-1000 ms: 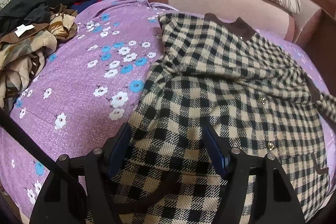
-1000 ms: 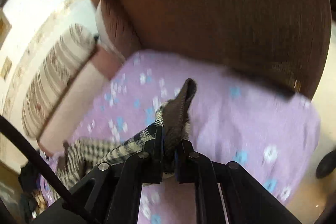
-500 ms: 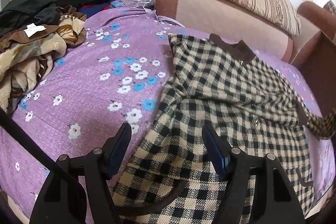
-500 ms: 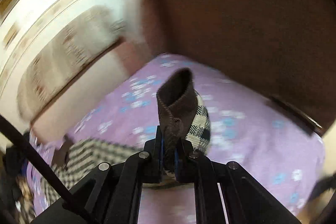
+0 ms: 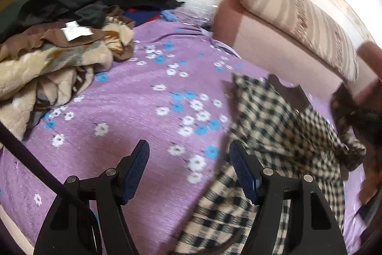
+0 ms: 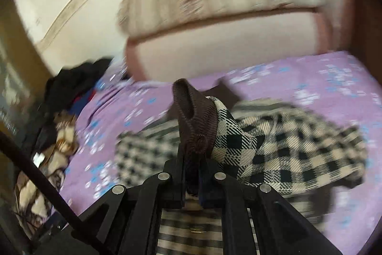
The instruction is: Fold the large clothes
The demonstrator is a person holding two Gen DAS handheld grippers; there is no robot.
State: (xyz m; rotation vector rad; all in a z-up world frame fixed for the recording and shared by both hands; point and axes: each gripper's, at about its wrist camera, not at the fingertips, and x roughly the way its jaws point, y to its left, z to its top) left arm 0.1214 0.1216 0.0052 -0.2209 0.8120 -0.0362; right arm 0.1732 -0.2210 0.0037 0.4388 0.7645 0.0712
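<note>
Right gripper, jaws clamped on the brown ribbed cuff of the checked garment, carries that sleeve above the body, which lies spread on the purple floral cover. Left gripper hangs open and empty above the cover, beside the garment's edge. Judged stage: first sleeve fold under way; other folds remain. Only the left view shows the collar clearly; only the right view shows the grip.
</note>
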